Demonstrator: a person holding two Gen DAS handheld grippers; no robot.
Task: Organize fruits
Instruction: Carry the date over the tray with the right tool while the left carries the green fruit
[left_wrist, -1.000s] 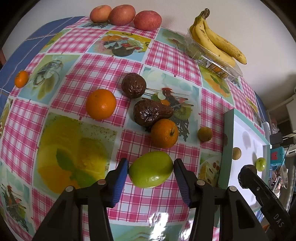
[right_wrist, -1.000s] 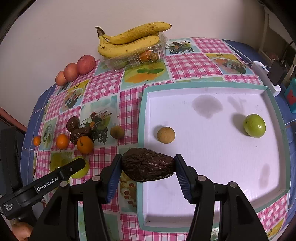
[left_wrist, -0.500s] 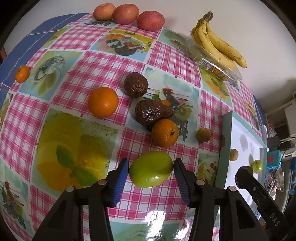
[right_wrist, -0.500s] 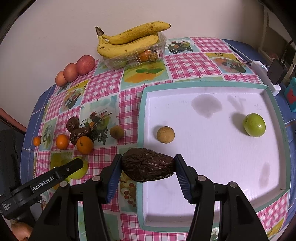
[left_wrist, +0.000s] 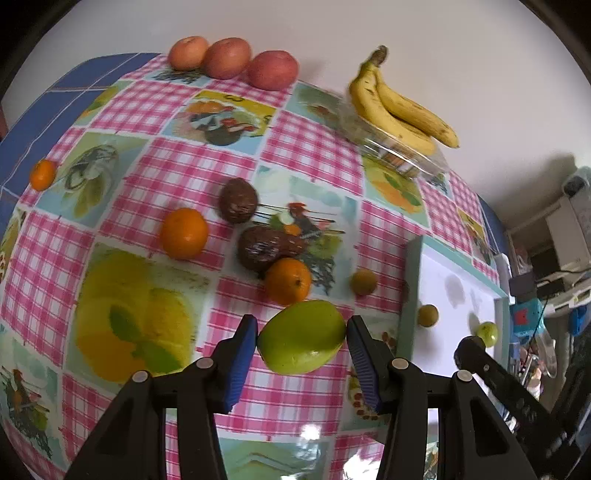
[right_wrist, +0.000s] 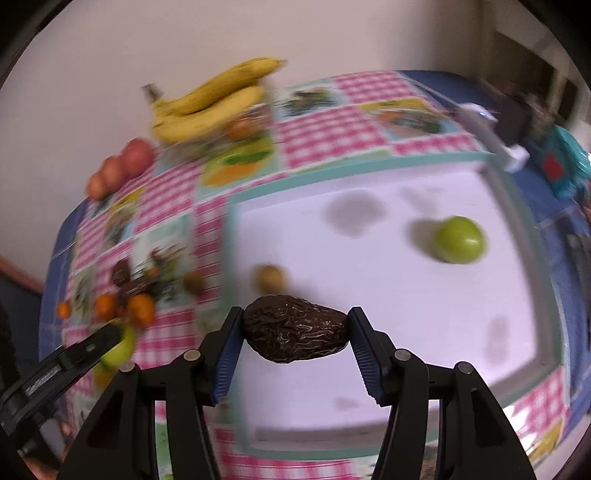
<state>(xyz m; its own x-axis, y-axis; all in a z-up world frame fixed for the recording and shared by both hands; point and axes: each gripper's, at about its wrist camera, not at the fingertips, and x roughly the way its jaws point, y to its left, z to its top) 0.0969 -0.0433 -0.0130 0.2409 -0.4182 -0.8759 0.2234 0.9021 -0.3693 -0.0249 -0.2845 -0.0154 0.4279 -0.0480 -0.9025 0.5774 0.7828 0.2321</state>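
White tray (right_wrist: 369, 387) with teal rim: lies ahead of and beneath the right gripper (right_wrist: 294, 338), to the right of the left gripper (left_wrist: 302, 339). Left gripper: clamped on a green mango (left_wrist: 302, 336) above the checked tablecloth (left_wrist: 303, 144). Right gripper: clamped on a wrinkled dark avocado (right_wrist: 294, 334) over the tray's near-left corner. Lower each fruit to the tray floor before releasing, clear of the 2 fruits already there.

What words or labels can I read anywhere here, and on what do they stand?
None can be read.
White print on the side of the left gripper, in the right wrist view: blurred.
Label on the clear box under the bananas: too small.
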